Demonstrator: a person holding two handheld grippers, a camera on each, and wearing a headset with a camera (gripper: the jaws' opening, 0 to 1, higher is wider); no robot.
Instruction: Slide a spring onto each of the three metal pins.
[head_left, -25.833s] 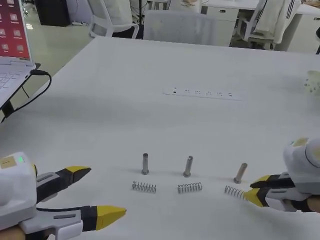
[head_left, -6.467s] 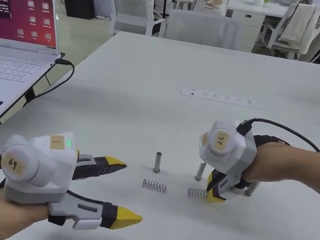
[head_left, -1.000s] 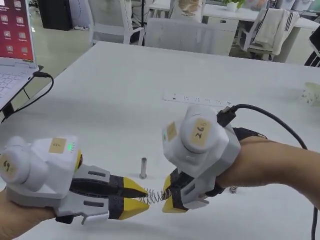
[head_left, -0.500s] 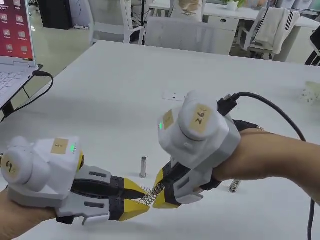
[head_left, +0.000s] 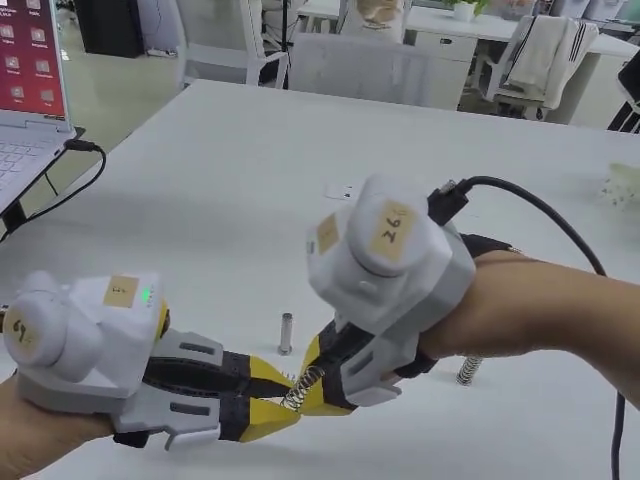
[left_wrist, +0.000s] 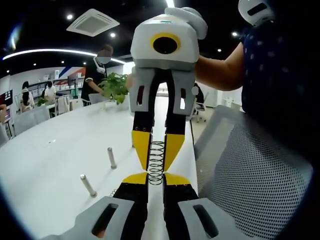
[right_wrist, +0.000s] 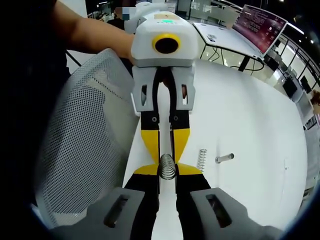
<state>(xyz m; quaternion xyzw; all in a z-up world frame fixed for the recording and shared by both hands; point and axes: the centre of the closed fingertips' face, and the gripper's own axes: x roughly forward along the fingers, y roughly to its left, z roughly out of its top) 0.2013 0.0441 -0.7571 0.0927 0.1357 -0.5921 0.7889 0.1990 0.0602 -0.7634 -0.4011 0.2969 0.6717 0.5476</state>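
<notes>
One spring (head_left: 303, 386) hangs tilted just above the white table, pinched at both ends. My left gripper (head_left: 272, 402) is shut on its lower end and my right gripper (head_left: 314, 383) is shut on the upper end. The left gripper view shows this spring (left_wrist: 156, 161) upright between my own jaws (left_wrist: 155, 178) and the right gripper (left_wrist: 157, 148) facing them. From the right gripper (right_wrist: 167, 170) I see it end-on (right_wrist: 167, 167). A bare pin (head_left: 287, 333) stands just behind the tips. Two bare pins (left_wrist: 111, 157) (left_wrist: 88, 185) stand to the left. Another spring (right_wrist: 201, 159) lies beside a pin (right_wrist: 225, 158). At the right stands a coiled spring (head_left: 468, 370).
A white power strip (head_left: 340, 190) lies mid-table, partly behind the right gripper. A laptop (head_left: 25, 110) with its black cable (head_left: 70, 180) sits at the far left edge. A black cable (head_left: 540, 225) runs from the right gripper. Chairs and desks stand beyond the table.
The right gripper has shifted left and tipped upward, and the spring between the two grippers has gone from nearly level to tilted. The left gripper has barely moved.
</notes>
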